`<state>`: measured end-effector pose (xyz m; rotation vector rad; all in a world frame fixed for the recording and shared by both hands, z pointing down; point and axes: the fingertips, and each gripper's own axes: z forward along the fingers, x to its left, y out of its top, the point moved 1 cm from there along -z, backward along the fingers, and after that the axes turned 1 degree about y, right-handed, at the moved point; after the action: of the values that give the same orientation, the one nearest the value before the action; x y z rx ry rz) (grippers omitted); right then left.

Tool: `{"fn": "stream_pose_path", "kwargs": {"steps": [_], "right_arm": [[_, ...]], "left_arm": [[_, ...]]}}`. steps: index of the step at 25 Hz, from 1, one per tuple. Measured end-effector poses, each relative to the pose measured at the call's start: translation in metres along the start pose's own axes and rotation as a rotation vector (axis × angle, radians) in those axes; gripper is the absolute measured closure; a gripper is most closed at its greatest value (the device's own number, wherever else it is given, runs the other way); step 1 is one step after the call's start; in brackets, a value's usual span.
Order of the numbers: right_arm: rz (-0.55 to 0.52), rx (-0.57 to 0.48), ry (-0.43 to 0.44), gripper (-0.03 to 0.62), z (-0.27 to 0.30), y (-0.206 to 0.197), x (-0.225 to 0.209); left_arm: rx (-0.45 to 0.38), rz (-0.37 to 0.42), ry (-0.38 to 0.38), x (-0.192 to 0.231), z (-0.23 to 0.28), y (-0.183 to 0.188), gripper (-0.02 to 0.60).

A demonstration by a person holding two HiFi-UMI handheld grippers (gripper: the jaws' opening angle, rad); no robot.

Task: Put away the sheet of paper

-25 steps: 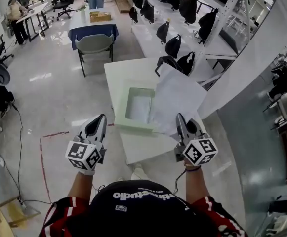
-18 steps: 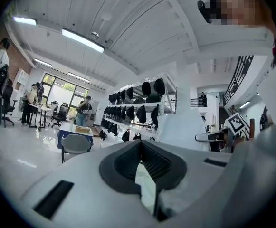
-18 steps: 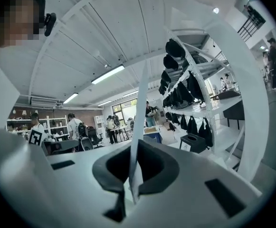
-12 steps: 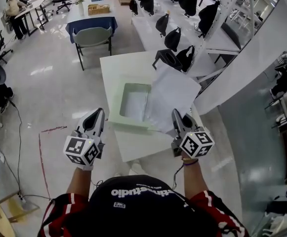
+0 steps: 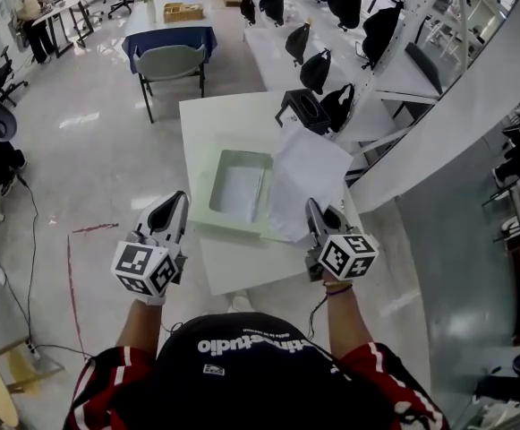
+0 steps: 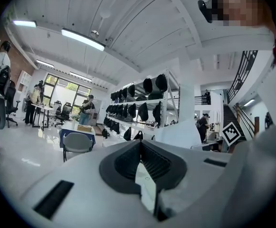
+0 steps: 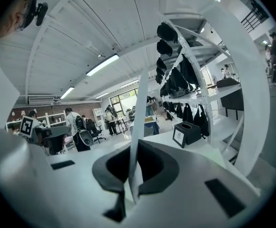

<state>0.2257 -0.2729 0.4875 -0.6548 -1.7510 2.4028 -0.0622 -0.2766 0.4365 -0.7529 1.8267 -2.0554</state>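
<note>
Right gripper point(image 5: 311, 211) clamps the sheet of paper point(image 5: 306, 182), which covers the green tray's point(image 5: 208, 206) right rim (annoying). Left gripper point(image 5: 177, 206) is closed and empty, just short of the tray.

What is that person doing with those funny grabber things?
A person stands at a white table with a grabber in each hand. The right gripper is pinching the near edge of a sheet of paper and holds it up above the table, by the right side of a light green tray. The left gripper is shut and holds nothing. The paper isn't put away yet.
</note>
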Motion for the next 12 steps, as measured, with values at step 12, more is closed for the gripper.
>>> {"fn": "stream_pose_path", "kwargs": {"steps": [12], "right_arm": [[0.045,0.053,0.087,0.590,0.042,-0.026,-0.021]], "left_arm": [[0.010,0.041,0.024,-0.016,0.022,-0.003,0.577]]}}
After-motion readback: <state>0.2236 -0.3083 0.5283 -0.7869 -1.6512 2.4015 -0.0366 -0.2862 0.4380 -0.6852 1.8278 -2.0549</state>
